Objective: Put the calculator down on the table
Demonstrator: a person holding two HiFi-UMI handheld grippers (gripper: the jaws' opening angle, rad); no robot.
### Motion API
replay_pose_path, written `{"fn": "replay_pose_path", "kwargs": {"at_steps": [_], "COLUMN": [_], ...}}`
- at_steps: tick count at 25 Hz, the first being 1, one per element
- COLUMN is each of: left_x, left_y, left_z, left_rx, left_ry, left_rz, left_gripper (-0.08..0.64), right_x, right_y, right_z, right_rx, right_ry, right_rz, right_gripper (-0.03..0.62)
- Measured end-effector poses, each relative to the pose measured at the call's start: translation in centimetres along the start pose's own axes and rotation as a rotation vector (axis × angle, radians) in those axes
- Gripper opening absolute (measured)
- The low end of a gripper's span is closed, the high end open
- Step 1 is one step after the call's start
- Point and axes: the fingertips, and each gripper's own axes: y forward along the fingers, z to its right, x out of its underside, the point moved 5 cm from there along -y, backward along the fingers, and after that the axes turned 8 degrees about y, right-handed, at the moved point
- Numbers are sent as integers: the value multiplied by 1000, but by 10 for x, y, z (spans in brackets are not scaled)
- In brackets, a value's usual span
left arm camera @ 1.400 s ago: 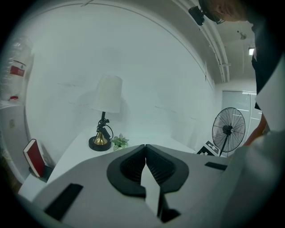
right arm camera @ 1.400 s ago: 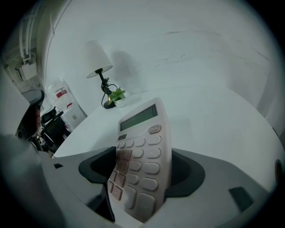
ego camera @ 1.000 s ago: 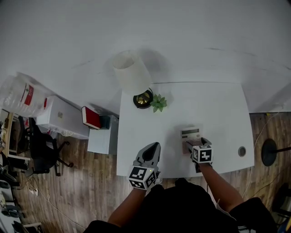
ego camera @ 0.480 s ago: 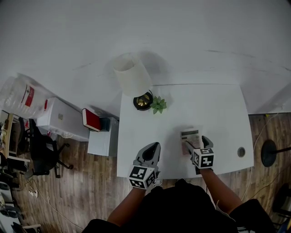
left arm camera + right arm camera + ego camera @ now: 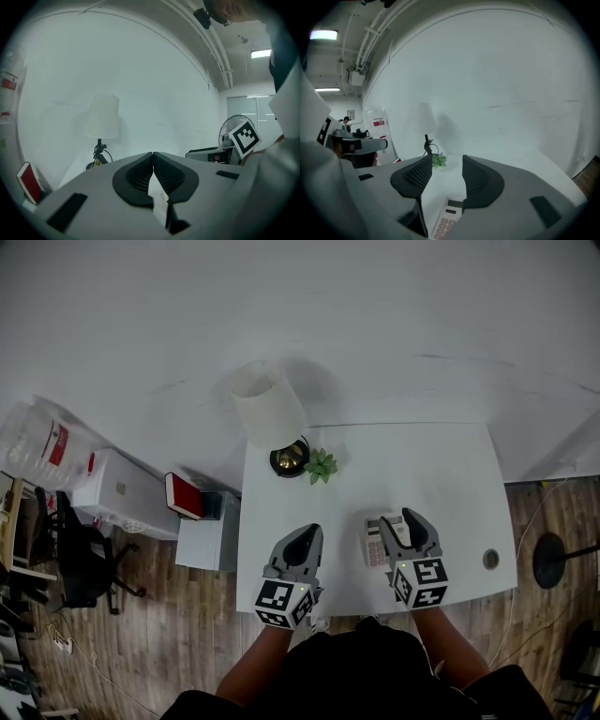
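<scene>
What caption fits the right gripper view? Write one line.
Right gripper, jaws closing on nothing, above the calculator lying on the white table.

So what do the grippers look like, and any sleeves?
Both the left gripper and right gripper are grey shells tapering to black ribbed pads. Each carries a cube of black-and-white square markers. The right one's jaws are closing, nothing between them. Forearms are unsleeved; the clothing is dark.
</scene>
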Motion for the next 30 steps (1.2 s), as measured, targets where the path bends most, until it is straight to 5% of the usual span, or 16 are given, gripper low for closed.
{"fn": "replay_pose_path", "kwargs": {"at_steps": [8,15,30], "left_x": [-23,-29,-19], "left_y": [-3,-3,-2], "left_z": [3,13,29], "left_rx": [30,55,100], "left_ry": [2,84,100], "left_rz": [57,56,-1], "left_gripper": [20,20,20], "right_x": [-37,-41,-14], "right_y": [-20,-30,-32], "right_z": [-19,-26,-16], "right_rx": [14,20,41], "right_ry": [-156,-267,-277], "right_rz": [146,159,87], "right_gripper": [21,18,18]}}
